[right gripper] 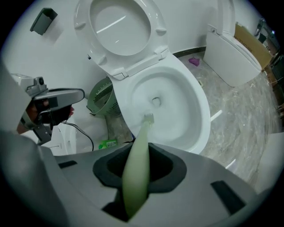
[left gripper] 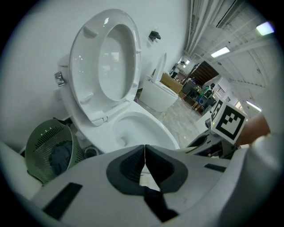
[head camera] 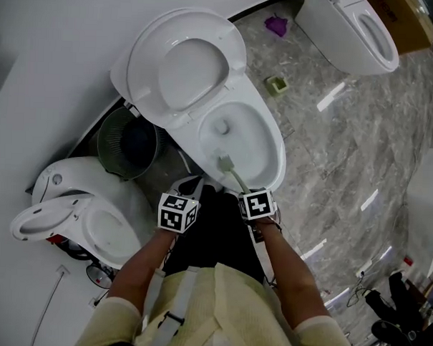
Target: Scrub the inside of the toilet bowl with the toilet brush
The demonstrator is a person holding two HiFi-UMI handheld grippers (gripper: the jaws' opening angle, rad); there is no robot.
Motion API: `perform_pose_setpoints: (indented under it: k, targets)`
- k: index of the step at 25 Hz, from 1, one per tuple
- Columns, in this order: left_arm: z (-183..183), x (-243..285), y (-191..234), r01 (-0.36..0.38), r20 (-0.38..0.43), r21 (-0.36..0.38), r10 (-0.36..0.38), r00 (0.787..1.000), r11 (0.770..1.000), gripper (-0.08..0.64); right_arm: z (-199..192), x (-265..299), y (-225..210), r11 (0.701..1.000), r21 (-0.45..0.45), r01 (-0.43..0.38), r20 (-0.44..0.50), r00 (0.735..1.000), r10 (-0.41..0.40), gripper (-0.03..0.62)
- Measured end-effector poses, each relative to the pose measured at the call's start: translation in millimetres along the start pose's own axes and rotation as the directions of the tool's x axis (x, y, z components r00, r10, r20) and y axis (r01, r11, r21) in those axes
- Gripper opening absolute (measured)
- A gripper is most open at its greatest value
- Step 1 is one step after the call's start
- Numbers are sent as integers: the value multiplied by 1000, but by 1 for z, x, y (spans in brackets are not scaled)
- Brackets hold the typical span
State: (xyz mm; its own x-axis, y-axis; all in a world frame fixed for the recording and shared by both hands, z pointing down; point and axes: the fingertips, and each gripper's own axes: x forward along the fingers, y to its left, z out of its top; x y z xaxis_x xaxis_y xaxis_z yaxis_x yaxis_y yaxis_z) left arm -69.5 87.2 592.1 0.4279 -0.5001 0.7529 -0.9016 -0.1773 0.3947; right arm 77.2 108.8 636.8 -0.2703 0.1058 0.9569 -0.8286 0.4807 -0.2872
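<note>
Head view: the toilet bowl (head camera: 274, 139) is seen from above, its seat (head camera: 179, 68) raised against the wall. The toilet brush (head camera: 233, 174) is angled into the bowl, head low on the near inner wall. A green basket (head camera: 125, 139) stands just beside the bowl.

Left gripper view: the left gripper (left gripper: 144, 156) is held short of the bowl's near rim. Its jaws are clenched together with nothing between them.

Right gripper view: the right gripper (right gripper: 138, 167) is aimed into the bowl. Its jaws are clamped on the brush's pale green handle, bristles inside the bowl.
</note>
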Motion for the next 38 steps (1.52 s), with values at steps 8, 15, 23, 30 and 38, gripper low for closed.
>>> perform_pose_setpoints:
  k: [8, 15, 23, 30, 38]
  targets:
    - [-3, -12, 19, -68, 34, -93, 71, 997, 993, 14, 30, 12, 12, 999, 7, -53, -9, 999, 53, 106]
    - [5, -20, 34, -117, 67, -154, 128, 989, 981, 14, 68, 16, 27, 994, 4, -108, 11, 994, 108, 106]
    - [14, -31, 45, -144, 90, -182, 162, 983, 973, 14, 99, 20, 36, 993, 25, -112, 39, 993, 111, 106]
    - [19, -37, 45, -146, 89, -171, 163, 983, 974, 14, 129, 19, 28, 987, 109, -116, 108, 989, 105, 106]
    - [31, -36, 41, -118, 93, -136, 131, 987, 984, 14, 144, 7, 10, 972, 200, -120, 185, 979, 83, 106]
